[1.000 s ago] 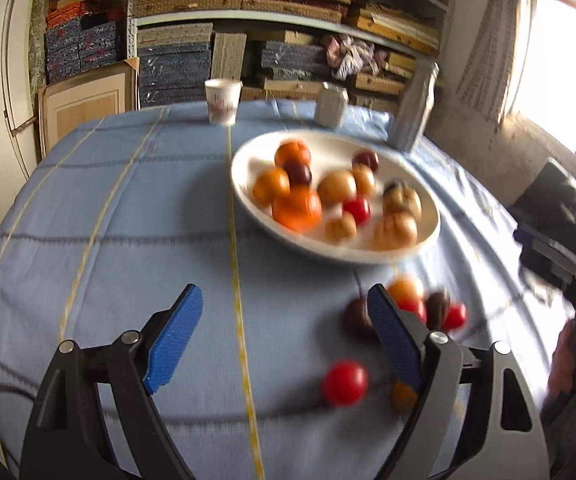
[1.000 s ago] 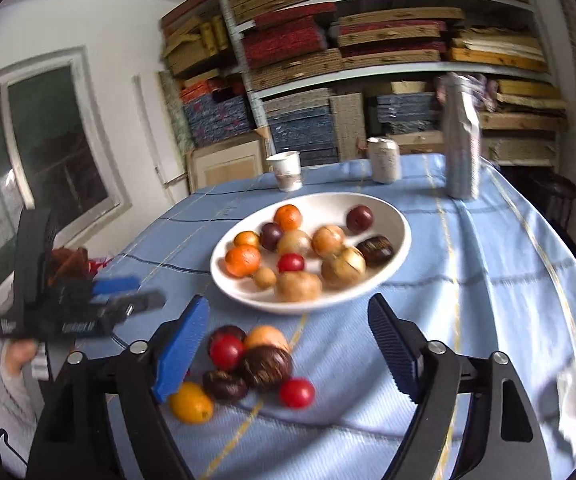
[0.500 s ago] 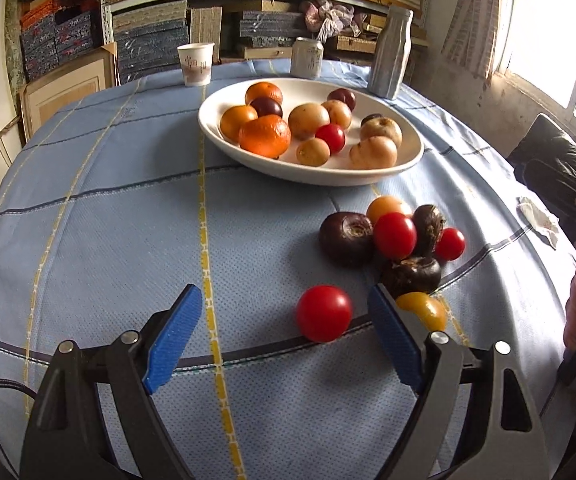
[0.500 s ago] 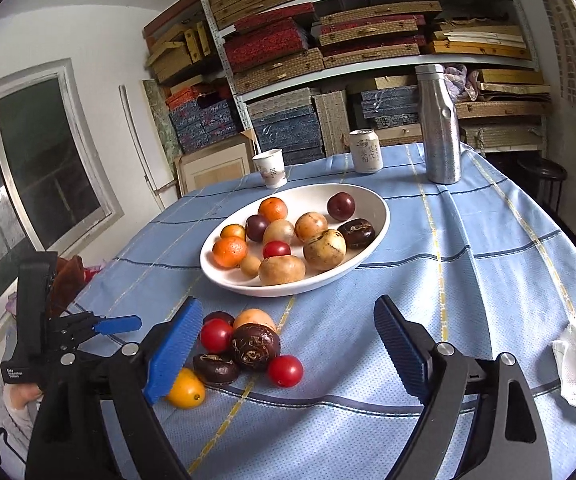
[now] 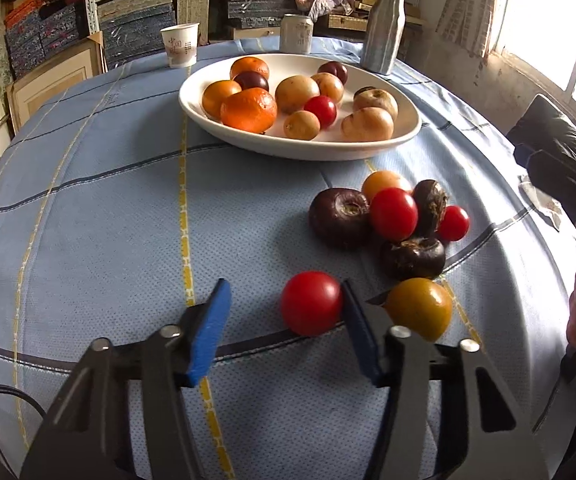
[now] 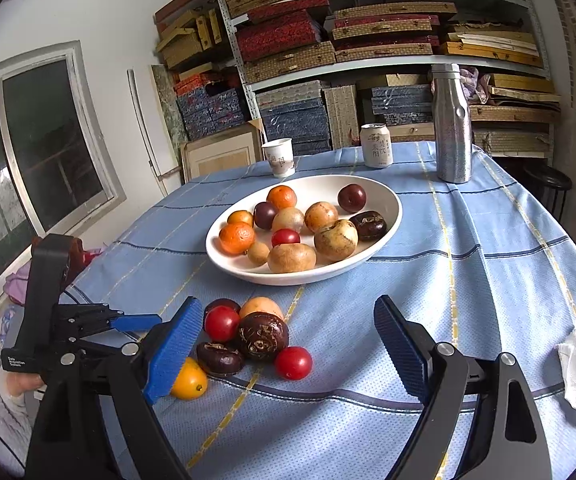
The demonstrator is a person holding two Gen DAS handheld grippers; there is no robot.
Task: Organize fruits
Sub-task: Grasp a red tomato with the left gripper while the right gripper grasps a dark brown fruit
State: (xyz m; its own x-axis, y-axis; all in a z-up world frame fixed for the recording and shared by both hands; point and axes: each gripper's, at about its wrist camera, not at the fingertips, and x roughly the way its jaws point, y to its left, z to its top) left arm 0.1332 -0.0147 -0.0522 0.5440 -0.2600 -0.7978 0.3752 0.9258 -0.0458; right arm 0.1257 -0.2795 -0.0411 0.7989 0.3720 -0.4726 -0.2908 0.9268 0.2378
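- While its jaws close, left gripper (image 5: 284, 332) brackets the red tomato (image 5: 311, 309) at table's six o'clock; one pad touches, no clamp yet.
- Pick-up step; next: finish squeeze, carry toward white bowl (image 5: 407, 128) at twelve.
- Right gripper (image 6: 288, 344) hangs released, empty.

Daylight from a window (image 5: 547, 20) at two o'clock blows out to glare; both sharp views curve with dark fisheye corners.
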